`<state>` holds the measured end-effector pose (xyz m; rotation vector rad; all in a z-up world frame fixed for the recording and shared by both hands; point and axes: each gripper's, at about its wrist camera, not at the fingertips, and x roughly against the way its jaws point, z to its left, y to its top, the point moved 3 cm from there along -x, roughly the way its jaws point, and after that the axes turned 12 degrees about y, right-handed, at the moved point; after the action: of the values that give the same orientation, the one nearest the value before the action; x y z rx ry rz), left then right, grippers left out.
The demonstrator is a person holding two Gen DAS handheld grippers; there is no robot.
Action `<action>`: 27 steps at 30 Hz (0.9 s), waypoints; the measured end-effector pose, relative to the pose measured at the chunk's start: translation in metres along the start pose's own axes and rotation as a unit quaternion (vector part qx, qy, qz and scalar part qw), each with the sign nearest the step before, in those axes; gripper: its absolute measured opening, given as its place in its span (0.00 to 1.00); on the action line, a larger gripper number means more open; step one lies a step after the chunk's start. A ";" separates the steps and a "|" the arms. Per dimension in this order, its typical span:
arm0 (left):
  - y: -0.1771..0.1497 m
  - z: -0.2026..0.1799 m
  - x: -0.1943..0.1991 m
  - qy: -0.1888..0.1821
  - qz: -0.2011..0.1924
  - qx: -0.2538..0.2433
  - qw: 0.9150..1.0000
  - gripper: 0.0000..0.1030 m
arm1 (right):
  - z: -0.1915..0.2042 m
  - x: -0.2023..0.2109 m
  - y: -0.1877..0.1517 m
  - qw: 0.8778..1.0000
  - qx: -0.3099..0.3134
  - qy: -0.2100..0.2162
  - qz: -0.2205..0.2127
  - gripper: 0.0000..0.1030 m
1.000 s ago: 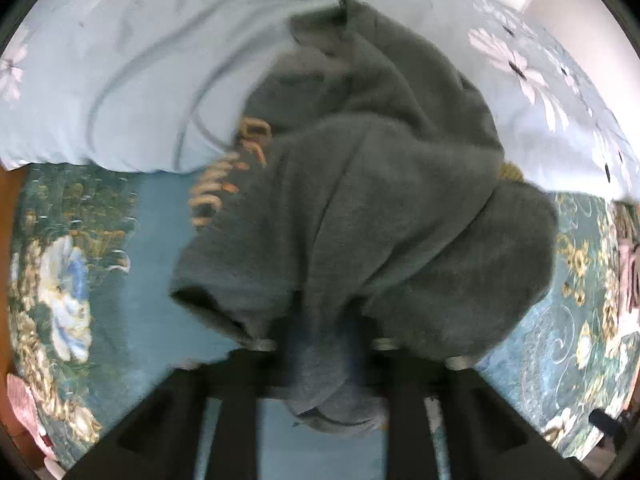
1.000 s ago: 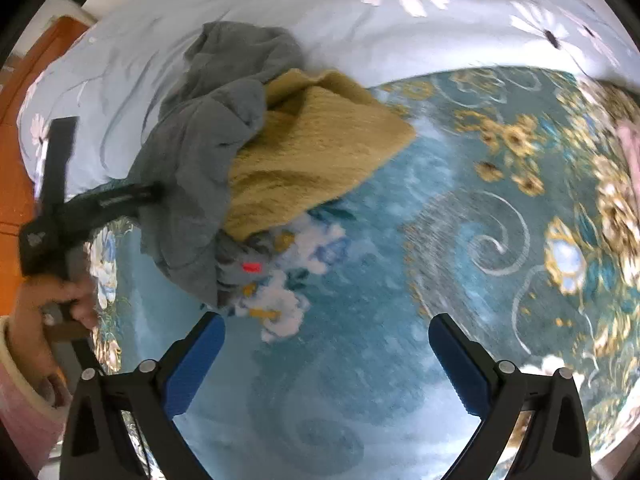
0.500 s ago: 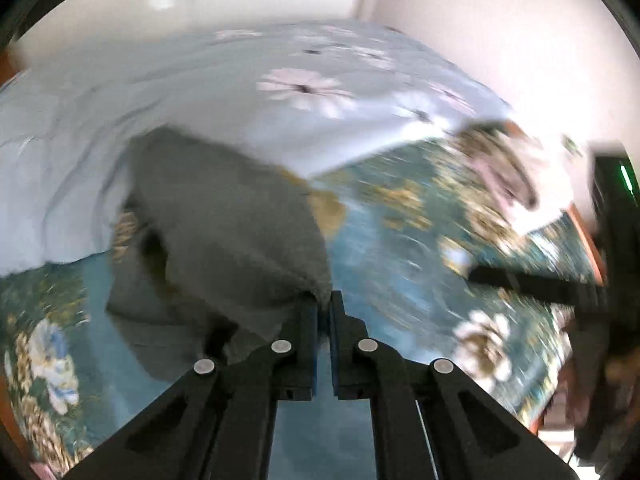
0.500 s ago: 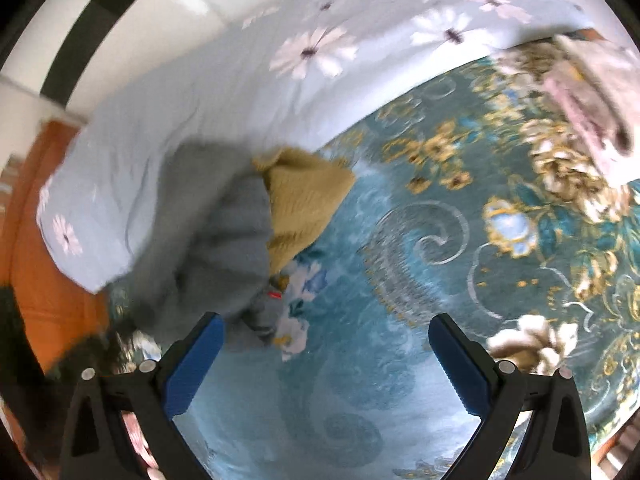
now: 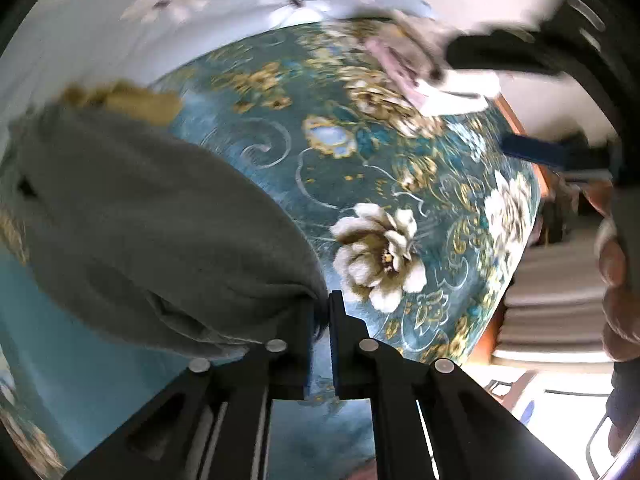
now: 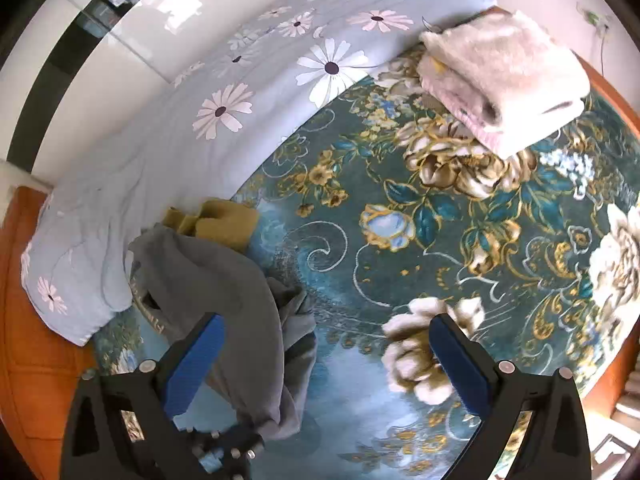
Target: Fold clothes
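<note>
A grey garment (image 5: 152, 220) hangs stretched to the left from my left gripper (image 5: 320, 312), which is shut on its edge. In the right wrist view the same grey garment (image 6: 224, 292) trails down to the left gripper (image 6: 244, 440) at the bottom. My right gripper (image 6: 328, 356) is open above the teal floral bedspread (image 6: 360, 240), holding nothing. A mustard-yellow garment (image 6: 224, 220) lies behind the grey one, partly covered by it. In the left wrist view the yellow garment (image 5: 132, 100) shows at upper left.
A folded cream and pink fleece (image 6: 504, 76) rests at the far right of the bed. A pale blue daisy-print quilt (image 6: 224, 120) lies along the back. A wooden bed frame (image 6: 32, 352) borders the left. A person's hand (image 5: 616, 280) shows at right.
My left gripper has pulled the grey garment off the pile, toward the right and the near side. The right gripper has swung to face more of the bed, still open.
</note>
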<state>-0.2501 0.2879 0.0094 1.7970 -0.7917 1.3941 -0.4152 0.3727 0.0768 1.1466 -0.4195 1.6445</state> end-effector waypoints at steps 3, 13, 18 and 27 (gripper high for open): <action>0.004 0.025 0.000 -0.026 0.001 0.047 0.999 0.29 | 0.013 -0.012 0.000 0.999 0.040 -0.013 0.023 1.00; -0.056 0.209 0.012 0.013 -0.009 0.323 0.946 0.55 | 0.144 -0.143 -0.039 0.963 0.218 0.021 0.156 1.00; -0.121 0.287 0.006 0.046 0.014 0.453 0.890 0.55 | 0.217 -0.212 -0.062 0.929 0.305 0.036 0.204 1.00; -0.197 0.333 0.002 0.068 0.047 0.535 0.841 0.55 | 0.279 -0.310 -0.059 0.912 0.340 -0.025 0.227 0.73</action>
<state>0.0880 0.1201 -0.0748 2.3992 0.0746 2.2535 -0.2300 0.0211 -0.0635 1.6942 -0.1373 2.2702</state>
